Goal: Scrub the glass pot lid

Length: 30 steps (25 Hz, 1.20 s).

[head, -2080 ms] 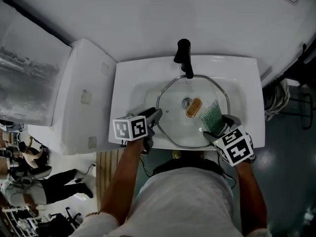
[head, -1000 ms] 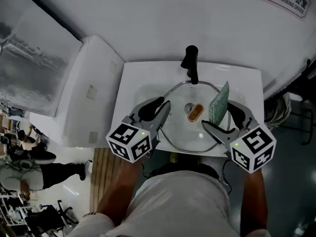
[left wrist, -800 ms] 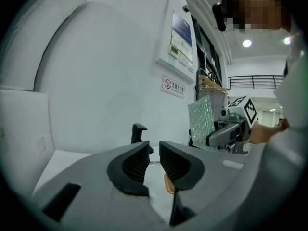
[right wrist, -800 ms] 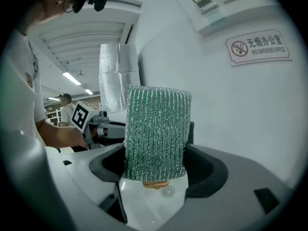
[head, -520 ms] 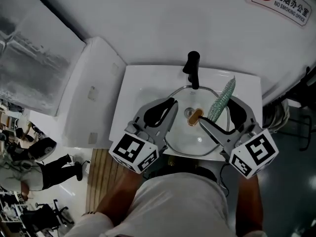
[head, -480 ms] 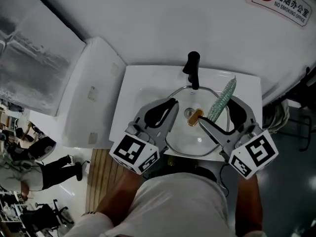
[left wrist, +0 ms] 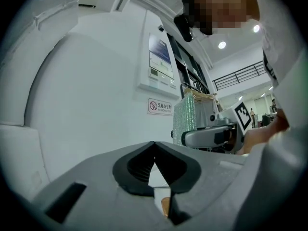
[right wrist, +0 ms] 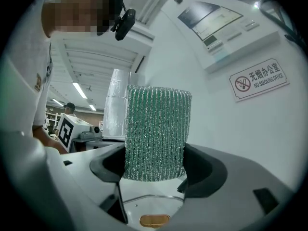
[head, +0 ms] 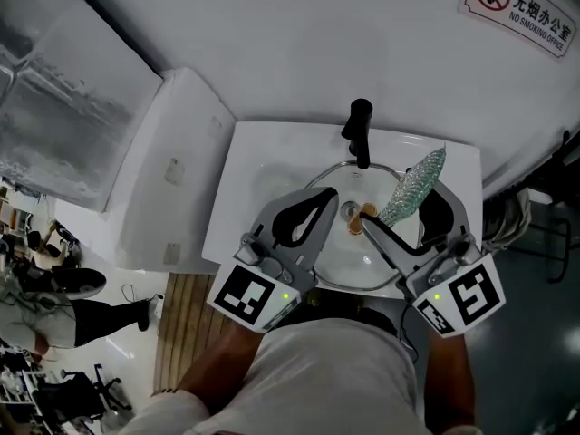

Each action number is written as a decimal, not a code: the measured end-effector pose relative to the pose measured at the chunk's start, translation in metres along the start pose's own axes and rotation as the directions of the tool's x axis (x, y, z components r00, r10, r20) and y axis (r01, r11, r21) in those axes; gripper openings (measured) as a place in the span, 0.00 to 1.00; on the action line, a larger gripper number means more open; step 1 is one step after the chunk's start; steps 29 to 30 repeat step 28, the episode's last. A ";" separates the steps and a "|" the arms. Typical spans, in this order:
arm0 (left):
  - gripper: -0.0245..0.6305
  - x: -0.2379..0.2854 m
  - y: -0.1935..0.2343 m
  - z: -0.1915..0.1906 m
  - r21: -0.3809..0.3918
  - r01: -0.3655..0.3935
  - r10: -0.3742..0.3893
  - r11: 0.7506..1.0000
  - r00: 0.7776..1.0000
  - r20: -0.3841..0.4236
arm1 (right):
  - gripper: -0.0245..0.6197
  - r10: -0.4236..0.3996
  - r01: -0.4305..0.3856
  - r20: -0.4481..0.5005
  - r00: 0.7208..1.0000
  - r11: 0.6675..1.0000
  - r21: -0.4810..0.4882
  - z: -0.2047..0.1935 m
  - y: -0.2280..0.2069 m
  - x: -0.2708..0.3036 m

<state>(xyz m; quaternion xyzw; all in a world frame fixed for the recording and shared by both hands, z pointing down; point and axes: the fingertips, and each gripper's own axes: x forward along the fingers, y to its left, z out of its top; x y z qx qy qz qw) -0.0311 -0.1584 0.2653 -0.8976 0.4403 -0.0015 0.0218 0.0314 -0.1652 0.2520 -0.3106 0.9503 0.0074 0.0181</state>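
Over the sink, head view: I find the glass pot lid lying flat in the white basin. It is a clear round dome with a thin metal rim and a brown oval knob at its centre. A black faucet stands at the lid's 12 o'clock. The left gripper, grey plastic with black ribbed pads, reaches over the lid from 8 o'clock. The right gripper comes in from 5 o'clock and carries a green scouring pad of glittery woven mesh over the lid's 2 o'clock edge. A no-smoking sign hangs on the wall at 1 o'clock.

Left gripper view: the jaws have just been closing and now meet tip to tip, with nothing between them. A sliver of the brown knob shows low behind them. The pad and the other gripper stand at 3 o'clock.

Right gripper view: both black pads pinch the lower end of the scouring pad, which stands upright as a ribbed rectangle. The lid's rim and knob show at 6 o'clock below the jaws, clear of the pad. The other gripper's marker cube sits at 9 o'clock.
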 end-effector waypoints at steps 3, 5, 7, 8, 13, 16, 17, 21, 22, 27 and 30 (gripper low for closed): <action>0.06 -0.001 -0.002 0.001 -0.009 0.004 -0.004 1.000 1.000 -0.007 | 0.58 -0.008 0.008 0.019 1.000 1.000 -0.013 0.003 0.003 0.001; 0.06 -0.003 -0.002 0.002 -0.009 0.006 -0.006 1.000 1.000 -0.005 | 0.58 -0.011 0.012 0.024 1.000 1.000 -0.026 0.005 0.005 0.002; 0.06 -0.004 -0.002 0.003 -0.009 0.008 -0.008 1.000 1.000 0.001 | 0.58 -0.012 0.012 0.025 1.000 0.999 -0.034 0.005 0.008 0.003; 0.06 -0.005 -0.002 0.003 -0.008 0.009 -0.009 1.000 1.000 0.003 | 0.58 -0.013 0.013 0.024 1.000 0.999 -0.035 0.005 0.008 0.004; 0.06 -0.005 -0.001 0.004 -0.006 0.014 -0.014 1.000 1.000 0.008 | 0.58 -0.018 0.019 0.017 1.000 0.999 -0.036 0.003 0.011 0.004; 0.06 -0.005 -0.002 0.004 -0.003 0.021 -0.021 1.000 1.000 0.012 | 0.58 -0.025 0.025 0.014 1.000 0.999 -0.040 0.002 0.011 0.004; 0.06 -0.005 -0.002 0.004 -0.002 0.023 -0.023 1.000 1.000 0.013 | 0.58 -0.027 0.028 0.012 1.000 0.999 -0.040 0.001 0.011 0.004; 0.06 -0.008 -0.001 0.002 -0.012 0.029 -0.029 1.000 0.999 0.015 | 0.58 -0.038 0.038 0.006 0.999 0.998 -0.042 0.000 0.013 0.004; 0.06 -0.008 0.000 0.002 -0.014 0.031 -0.030 0.999 0.999 0.016 | 0.58 -0.041 0.041 0.003 0.999 0.998 -0.042 0.000 0.013 0.004; 0.06 -0.010 0.000 0.004 -0.011 0.040 -0.040 0.999 0.999 0.021 | 0.58 -0.050 0.050 -0.004 0.999 0.998 -0.045 0.000 0.015 0.003; 0.06 -0.010 -0.001 0.005 -0.010 0.042 -0.041 0.999 0.999 0.023 | 0.58 -0.052 0.051 -0.005 0.999 0.998 -0.045 0.000 0.015 0.003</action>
